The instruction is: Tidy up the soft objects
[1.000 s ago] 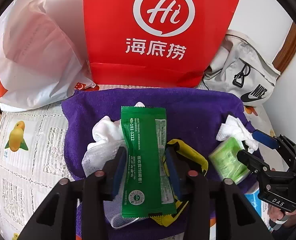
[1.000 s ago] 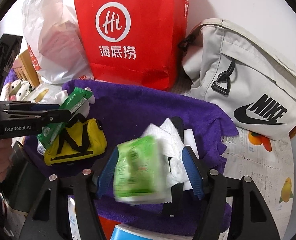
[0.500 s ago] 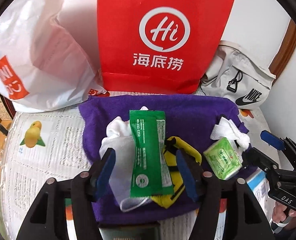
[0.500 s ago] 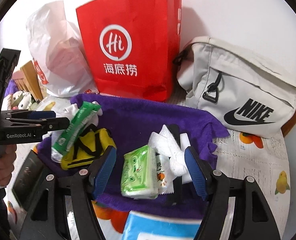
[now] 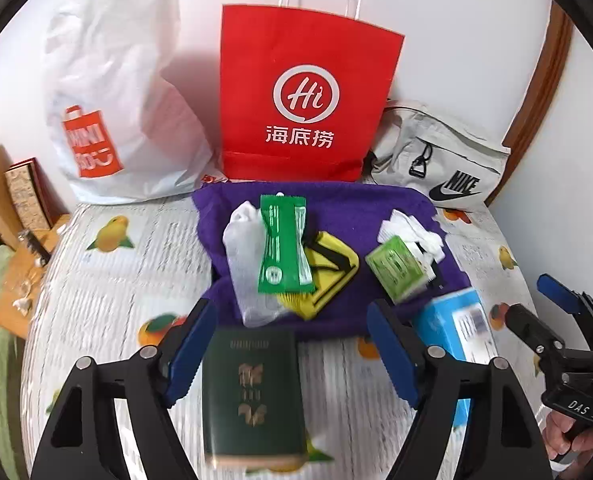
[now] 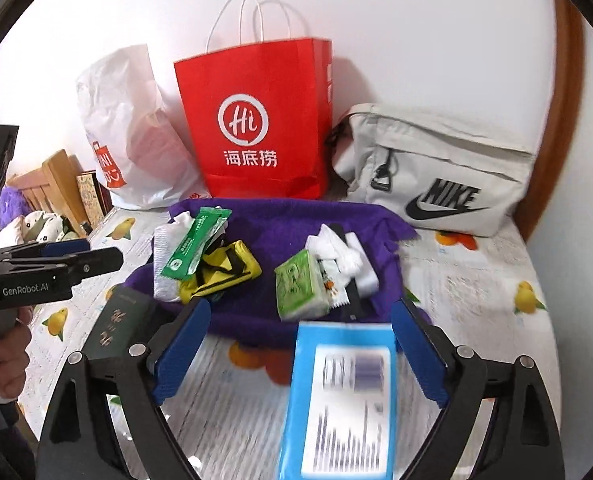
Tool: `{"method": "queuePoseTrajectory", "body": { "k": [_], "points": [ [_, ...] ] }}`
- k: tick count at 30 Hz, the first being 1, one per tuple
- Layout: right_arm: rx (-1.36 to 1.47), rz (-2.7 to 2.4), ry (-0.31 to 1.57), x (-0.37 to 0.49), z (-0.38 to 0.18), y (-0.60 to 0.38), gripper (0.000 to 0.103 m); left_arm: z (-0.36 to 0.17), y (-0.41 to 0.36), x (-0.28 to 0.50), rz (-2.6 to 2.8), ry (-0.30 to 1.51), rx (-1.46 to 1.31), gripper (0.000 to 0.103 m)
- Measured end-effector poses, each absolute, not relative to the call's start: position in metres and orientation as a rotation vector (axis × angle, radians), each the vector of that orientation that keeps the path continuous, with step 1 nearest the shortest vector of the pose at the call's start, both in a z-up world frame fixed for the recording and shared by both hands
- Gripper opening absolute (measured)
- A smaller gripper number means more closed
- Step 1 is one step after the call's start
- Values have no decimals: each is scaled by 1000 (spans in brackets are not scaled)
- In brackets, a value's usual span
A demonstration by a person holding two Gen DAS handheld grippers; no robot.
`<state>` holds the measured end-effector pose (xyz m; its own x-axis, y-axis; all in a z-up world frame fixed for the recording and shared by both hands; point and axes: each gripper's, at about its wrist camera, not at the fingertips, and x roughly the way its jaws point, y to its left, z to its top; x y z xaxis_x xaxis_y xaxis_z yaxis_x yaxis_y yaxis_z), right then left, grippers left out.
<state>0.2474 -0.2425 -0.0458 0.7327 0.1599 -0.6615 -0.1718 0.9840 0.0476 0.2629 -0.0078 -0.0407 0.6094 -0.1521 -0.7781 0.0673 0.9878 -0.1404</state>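
Note:
A purple towel [image 5: 336, 208] [image 6: 280, 220] lies on the table. On it rest a white sock [image 5: 242, 248], a green sachet [image 5: 282, 248] [image 6: 194, 244], a yellow pouch [image 5: 328, 268] [image 6: 224, 272], a green tissue pack [image 5: 394, 268] [image 6: 300, 288] and white tissues [image 5: 412, 232]. My left gripper [image 5: 290, 320] [image 6: 96, 254] hangs back from the towel, its jaws opening, pressing on nothing; a dark green booklet [image 5: 252, 392] lies below their gap. My right gripper [image 6: 300, 312] [image 5: 532, 298] is also opening and empty, above a blue box [image 6: 344, 396].
Against the wall stand a red paper bag [image 5: 308, 96], a white plastic bag [image 5: 124, 112] and a grey Nike bag [image 5: 440, 164]. Wooden items [image 5: 0, 184] sit past the table's left edge. A fruit-print cloth [image 5: 116, 280] covers the table.
Both grippers widened and drew back and up from the towel. The green sachet and the tissue pack stay on it. The booklet and blue box came into view.

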Motion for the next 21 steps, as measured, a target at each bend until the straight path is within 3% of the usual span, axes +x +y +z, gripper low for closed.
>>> {"method": "queuePoseTrajectory", "body": {
  "k": [5,11,21],
  "points": [
    [14,168,698,198,-29,-246,103,-25,-12,214,-124,867,-67,83],
    [60,149,688,150,-19,-252,103,-10,-17,160,-115,819,-78,89],
    [83,102,655,75,-10,-254,103,-1,-16,86,-85,774,-94,90]
  ]
}}
